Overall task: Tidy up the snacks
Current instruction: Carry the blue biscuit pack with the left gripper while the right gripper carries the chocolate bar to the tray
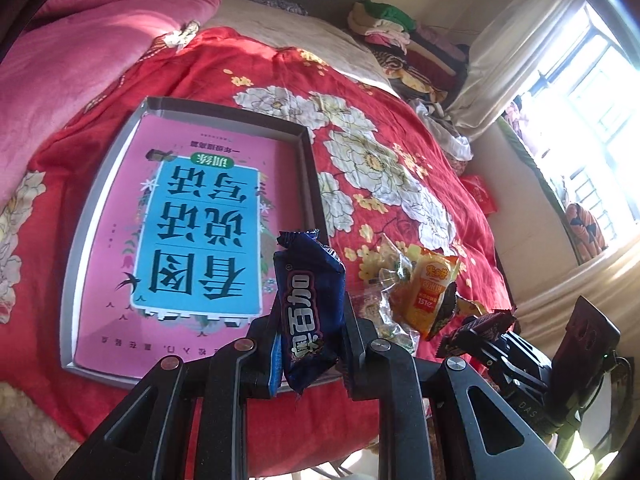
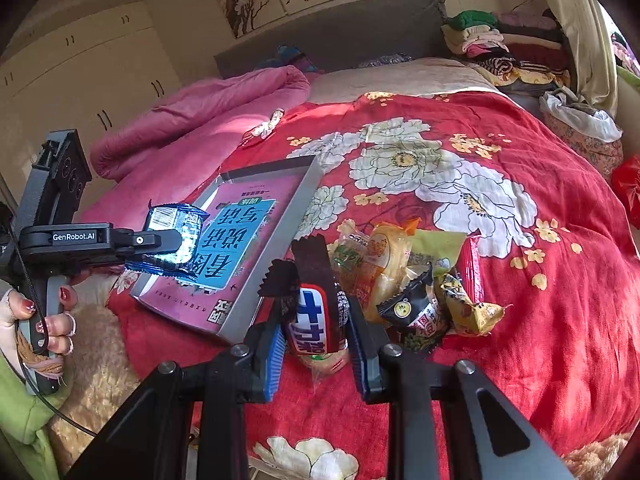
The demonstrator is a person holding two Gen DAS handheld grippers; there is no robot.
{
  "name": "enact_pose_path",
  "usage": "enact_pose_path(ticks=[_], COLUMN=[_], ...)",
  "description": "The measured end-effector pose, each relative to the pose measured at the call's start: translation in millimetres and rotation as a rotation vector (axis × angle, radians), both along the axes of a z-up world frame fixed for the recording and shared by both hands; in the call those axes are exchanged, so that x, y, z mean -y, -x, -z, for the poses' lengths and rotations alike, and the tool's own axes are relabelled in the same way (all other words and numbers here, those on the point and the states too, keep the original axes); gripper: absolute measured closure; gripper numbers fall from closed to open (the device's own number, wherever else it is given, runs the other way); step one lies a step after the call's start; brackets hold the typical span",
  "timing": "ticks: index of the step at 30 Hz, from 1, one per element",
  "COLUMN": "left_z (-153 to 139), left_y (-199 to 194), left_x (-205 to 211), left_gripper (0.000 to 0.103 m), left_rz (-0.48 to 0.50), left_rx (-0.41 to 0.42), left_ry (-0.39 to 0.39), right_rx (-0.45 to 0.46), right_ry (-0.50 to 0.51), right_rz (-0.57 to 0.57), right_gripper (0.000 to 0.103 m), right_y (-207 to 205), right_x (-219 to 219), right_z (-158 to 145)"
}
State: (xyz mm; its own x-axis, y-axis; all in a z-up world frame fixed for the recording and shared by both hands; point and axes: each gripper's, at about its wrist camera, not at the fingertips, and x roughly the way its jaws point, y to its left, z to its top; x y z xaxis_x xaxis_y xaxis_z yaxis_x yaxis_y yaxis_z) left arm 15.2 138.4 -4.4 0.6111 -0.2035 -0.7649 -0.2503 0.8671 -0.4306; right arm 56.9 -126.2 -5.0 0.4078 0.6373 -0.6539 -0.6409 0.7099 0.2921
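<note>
**Both tools hold a snack beside the grey tray**

The left tool [image 1: 308,344] is clamped on a dark blue foil snack packet with white lettering [image 1: 310,304], holding it upright above the near right corner of the shallow grey rectangular tray [image 1: 102,196]. From the right wrist view the same packet [image 2: 172,240] shows its barcode side and hangs over the tray's near left edge [image 2: 280,248].

The right tool [image 2: 316,344] grips a dark brown chocolate-bar wrapper with a red, white and blue label [image 2: 314,316], just beside the tray's right wall and clear of the bed.

The tray lies on the red bedspread with large white flowers [image 2: 520,280], and a pink booklet with a blue panel of Chinese characters [image 1: 196,240] lies flat inside it.

To the right of the tray, a loose heap of small yellow, orange and black snack packets [image 2: 408,276] rests on the bedspread, close to the right tool's fingers [image 2: 362,356].
</note>
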Motion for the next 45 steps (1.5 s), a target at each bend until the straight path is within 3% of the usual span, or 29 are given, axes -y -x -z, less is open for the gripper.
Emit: enact_pose_path(ticks=[12,20,30,45], left_z=[-2.9,7.3,25.1,49.2], left_y=[35.1,39.7,39.4,30.3], left_x=[-29.1,-41.6,-57.0,-64.0], left_gripper=[0.08,0.08,0.08,0.08], left_rz=[-0.077,-0.102,-0.124,-0.119], left_rx=[0.007,-0.002,-0.024,-0.049], left_ry=[-0.062,-0.037,-0.034,-0.047], right_rx=[0.047,0.062,0.069,0.087], right_ry=[-0.002,0.039,0.015,0.138], right_rz=[-0.112,-0.172,-0.204,-0.214], right_gripper=[0.074,0.074,0.074,0.074], right_y=[23.6,25.7,21.7,24.9], right_x=[-42.1,-74.8,-109.7,-126.3], right_z=[-13.0,-5.5,-9.6,15.8])
